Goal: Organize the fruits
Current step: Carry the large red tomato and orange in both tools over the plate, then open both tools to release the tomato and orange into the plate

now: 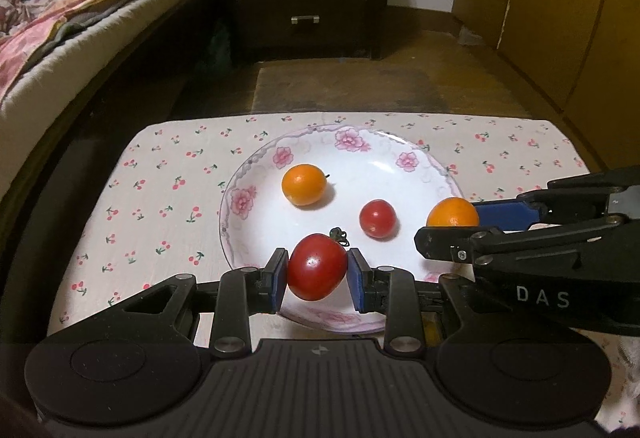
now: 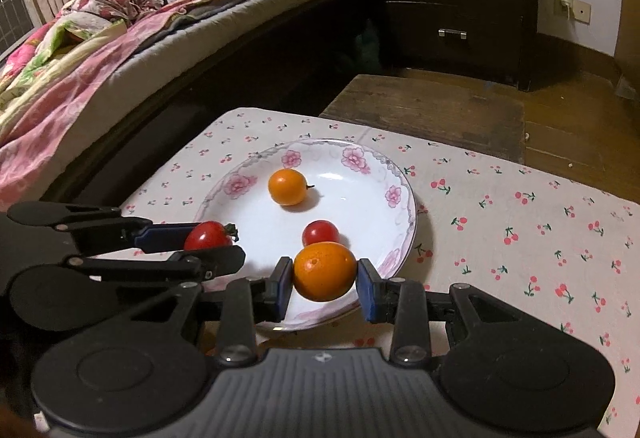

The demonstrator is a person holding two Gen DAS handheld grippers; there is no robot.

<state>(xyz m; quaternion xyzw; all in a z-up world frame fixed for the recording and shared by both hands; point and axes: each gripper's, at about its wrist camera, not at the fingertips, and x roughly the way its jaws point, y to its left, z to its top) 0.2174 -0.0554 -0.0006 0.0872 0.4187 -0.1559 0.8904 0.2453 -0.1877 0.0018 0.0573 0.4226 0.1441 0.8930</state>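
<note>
Both claws loaded up over the plate

The left claw is clamped on a big red tomato, stem end tipped up and to the far right, long axis roughly along the claw. The right claw is clenched on an orange, pretty much round, so no clear long axis. Both hang over the near rim of the flowered plate on the table, where another orange and a small tomato sit apart.

Left claw and right claw clamped, angled downward
</note>
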